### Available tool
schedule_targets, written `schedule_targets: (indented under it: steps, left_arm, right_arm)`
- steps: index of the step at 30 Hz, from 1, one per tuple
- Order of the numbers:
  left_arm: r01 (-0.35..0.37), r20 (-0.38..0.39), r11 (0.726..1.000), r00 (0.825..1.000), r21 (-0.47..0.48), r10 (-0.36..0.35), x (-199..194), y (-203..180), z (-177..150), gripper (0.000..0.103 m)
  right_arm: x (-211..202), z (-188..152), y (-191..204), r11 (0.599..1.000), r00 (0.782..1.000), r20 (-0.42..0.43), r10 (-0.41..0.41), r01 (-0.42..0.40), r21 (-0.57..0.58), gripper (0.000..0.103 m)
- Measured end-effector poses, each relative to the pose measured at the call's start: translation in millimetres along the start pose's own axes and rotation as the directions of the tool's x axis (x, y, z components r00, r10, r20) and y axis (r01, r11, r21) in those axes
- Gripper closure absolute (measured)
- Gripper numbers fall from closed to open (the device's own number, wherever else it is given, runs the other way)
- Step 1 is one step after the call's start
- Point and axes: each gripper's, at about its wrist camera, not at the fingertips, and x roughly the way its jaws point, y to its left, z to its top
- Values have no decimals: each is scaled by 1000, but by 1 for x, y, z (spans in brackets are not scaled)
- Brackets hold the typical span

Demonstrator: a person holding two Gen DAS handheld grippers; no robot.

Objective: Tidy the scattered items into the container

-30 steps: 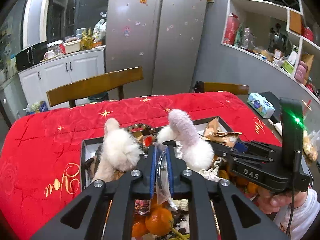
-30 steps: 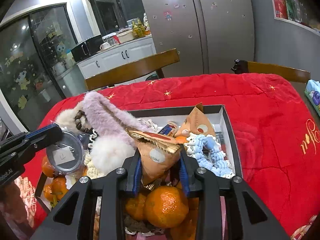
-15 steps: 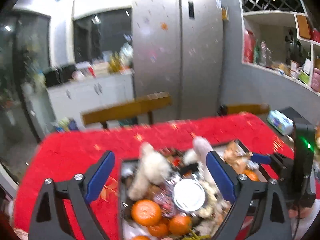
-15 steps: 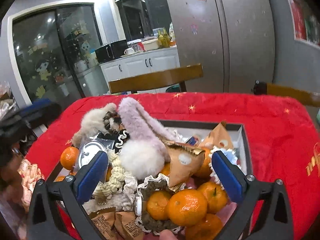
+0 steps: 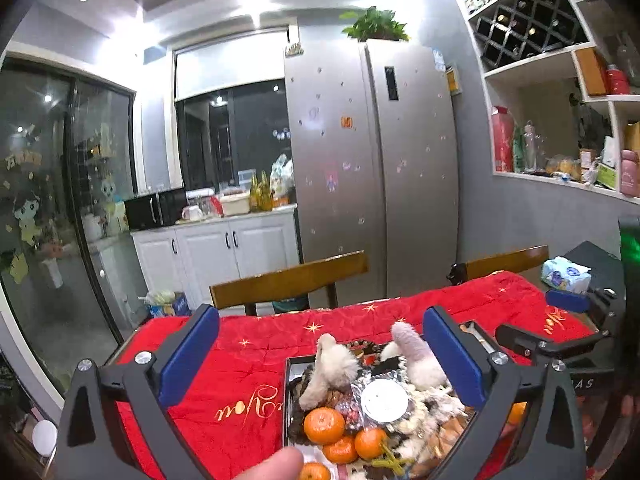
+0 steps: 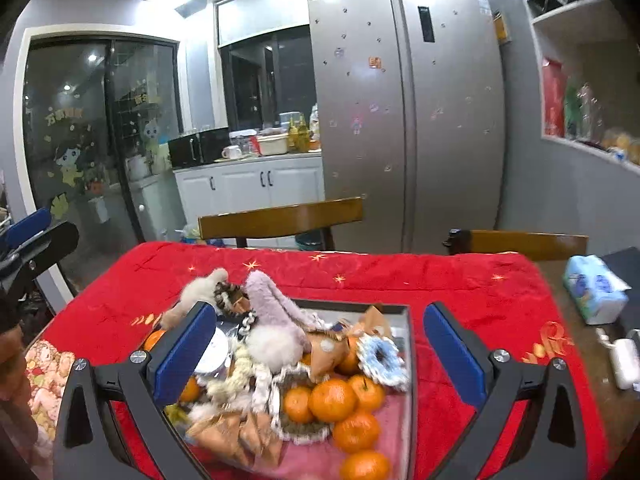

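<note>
Your left gripper [image 5: 320, 356] and right gripper [image 6: 320, 354] both stand wide apart and hold nothing. The tray [image 6: 409, 344] between them is heaped with mandarins [image 6: 334, 400], plush toys [image 6: 276, 316] and snack packets [image 6: 236, 434], so no bare floor shows. Open red tablecloth [image 6: 460, 284] lies around it; chair backs [image 6: 280, 218] stand past the far edge, and a tissue pack [image 6: 594, 294] sits to your right

I see a red tablecloth [image 6: 440, 280] with gold stars, orange tangerines [image 6: 334, 400], a lilac plush [image 6: 276, 308], a pale-blue crocheted ring [image 6: 380, 360], and blue pads [image 5: 188, 356] on black fingers.
</note>
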Motion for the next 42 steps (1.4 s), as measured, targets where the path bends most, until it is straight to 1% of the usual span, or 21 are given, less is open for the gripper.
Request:
schedule_targets:
  steps: [4,7,9,11,14,15,16,17,20,21,23,24,26,27,29,31,32,35,39,42]
  left_arm:
    - [23,48,999,999,36,-25,-49,-5,-3,0]
    - [40,38,999,998,28,-41,-83,-9,-14,0]
    - [65,20,998,998,23,-65,-103,-12,-24,0]
    - [64,21,998,998,25,-65,-124,-15,-39,0]
    - [24,88,1000,996,15,-25,-149,-17,-70,0]
    - [14,110,1000,994,6,-15,-155,-16,-82,0]
    - [14,116,1000,993,-4,-14,-157,-16,-93,0]
    - [23,104,1000,994,-13,-21,-155,-17,-102,0]
    - [72,31,996,997,-49,-70,-140,-13,-123,0]
    - [84,-1,995,996,-46,-84,-132,-13,-128,0]
    - [59,-46,997,997,-53,-62,-118,-8,-135,0]
    - [37,-59,998,997,-59,-40,-112,-5,-140,0]
    - [14,-79,997,997,-70,-19,-103,-2,-147,0]
    - [11,-96,997,995,-77,-18,-98,-1,-151,0]
    - [20,-160,996,987,-92,-35,-85,0,-157,0]
    - [25,-195,994,980,-105,-45,-77,3,-160,0]
    - [23,-202,993,978,-111,-45,-75,4,-161,0]
    - [21,-202,993,978,-114,-44,-74,5,-161,0]
    - [29,-198,995,979,-99,-48,-73,2,-161,0]
    - [34,-211,993,976,-111,-57,-70,5,-162,0]
  right_arm:
    - [-43,-7,14,999,999,36,-24,25,-37,0]
    - [-71,-21,29,997,997,46,-64,66,-49,0]
    - [-88,-38,41,994,994,66,-89,93,-59,0]
    - [-95,-55,51,992,993,63,-97,102,-80,0]
    - [-97,-82,65,992,995,35,-93,96,-83,0]
    - [-94,-93,67,993,996,13,-94,94,-68,0]
    - [-90,-100,68,994,995,-2,-95,95,-55,0]
    - [-86,-106,69,994,995,-12,-102,102,-47,0]
    - [-71,-121,73,977,978,-36,-207,205,-58,0]
    - [-67,-124,72,970,971,-45,-237,234,-62,0]
    - [-65,-129,69,967,966,-48,-254,252,-47,0]
    - [-64,-132,66,966,965,-46,-258,257,-31,0]
    - [-65,-137,65,966,966,-33,-258,257,-34,0]
    - [-65,-138,66,963,964,-29,-266,265,-43,0]
    - [-61,-138,69,962,962,-40,-270,267,-63,0]
    - [-58,-139,73,959,960,-54,-275,270,-84,0]
    - [-58,-140,74,957,958,-56,-282,277,-88,0]
    - [-56,-140,75,941,941,-60,-332,326,-95,0]
    - [-55,-140,71,942,941,-74,-331,325,-82,0]
    - [-52,-141,69,944,941,-93,-327,320,-78,0]
